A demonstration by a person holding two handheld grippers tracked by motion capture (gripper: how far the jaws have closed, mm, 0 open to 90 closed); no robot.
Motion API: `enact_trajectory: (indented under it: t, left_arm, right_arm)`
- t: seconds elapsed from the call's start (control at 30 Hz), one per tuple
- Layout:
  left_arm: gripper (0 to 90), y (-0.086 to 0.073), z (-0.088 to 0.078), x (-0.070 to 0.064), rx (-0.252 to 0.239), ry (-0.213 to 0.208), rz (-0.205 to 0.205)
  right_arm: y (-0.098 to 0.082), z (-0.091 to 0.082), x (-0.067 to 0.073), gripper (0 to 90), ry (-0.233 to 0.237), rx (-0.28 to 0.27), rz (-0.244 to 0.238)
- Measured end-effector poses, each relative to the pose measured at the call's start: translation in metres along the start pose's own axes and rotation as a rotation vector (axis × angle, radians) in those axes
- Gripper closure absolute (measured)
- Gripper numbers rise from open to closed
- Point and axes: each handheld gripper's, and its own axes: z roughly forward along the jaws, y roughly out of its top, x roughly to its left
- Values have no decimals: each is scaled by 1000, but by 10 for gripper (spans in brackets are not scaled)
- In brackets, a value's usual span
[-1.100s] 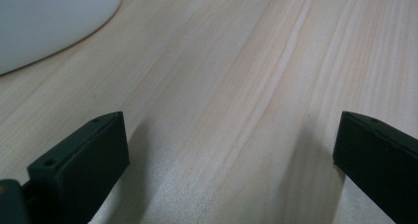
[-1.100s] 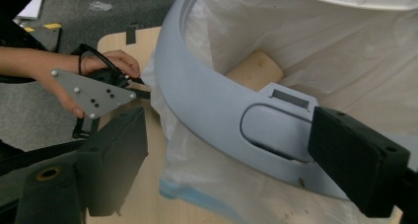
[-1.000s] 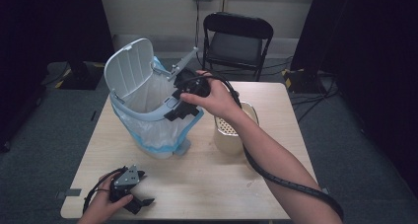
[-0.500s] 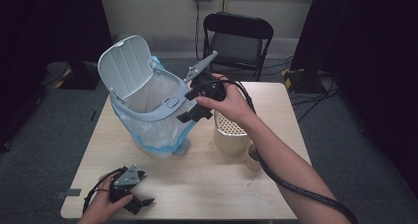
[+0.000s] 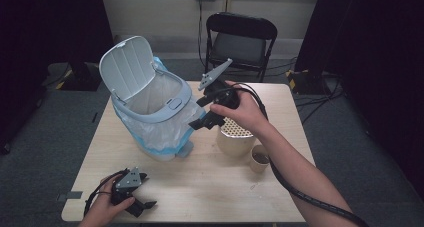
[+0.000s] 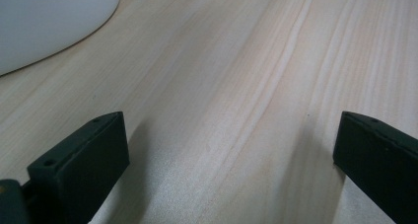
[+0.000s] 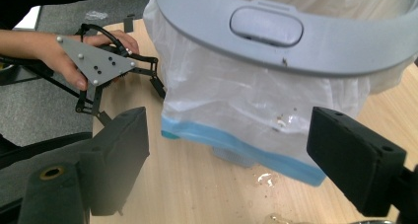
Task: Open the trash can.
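Now | I am holding my right gripper [image 5: 196,123] unclenched beside the grey lidded plastic-lined bin [image 5: 150,107] | my left gripper [image 5: 145,205] is resting unclenched at the table's [image 5: 210,187] near-left corner.

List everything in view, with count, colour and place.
Bin: one, pale grey, lid up, clear bag with blue hem, table's left half.
Perforated pot: one, cream, right of the bin.
Cup: one, beige, right of the pot.
Table: one, light wood.
Chair: one, black, behind the table.
Left gripper: one, black, jaws open, near front left edge.
Right gripper: one, black, jaws open, held beside the bin's rim.
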Motion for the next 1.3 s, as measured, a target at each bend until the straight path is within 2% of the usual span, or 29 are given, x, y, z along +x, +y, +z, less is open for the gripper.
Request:
enact_trajectory:
  t: [0.3,0.4,0.47,0.77,1.0,1.3]
  left_arm:
    - [0,0,0,0,0,0,-1]
    - [0,0,0,0,3,-1,4]
    - [0,0,0,0,0,1,3]
    - [0,0,0,0,-1,1,2]
    - [0,0,0,0,-1,-2,-3]
    - [0,0,0,0,1,-3,-5]
  right_arm:
    - [-22,-5,0,159,-10,-2,20]
    - [-31,-8,0,159,-12,-15,41]
    - [-37,-9,-1,159,-13,-26,36]
    - [-65,-19,-4,157,-34,-39,81]
    - [-77,-23,-5,155,-42,-43,96]
    - [-90,-29,0,155,-54,-32,100]
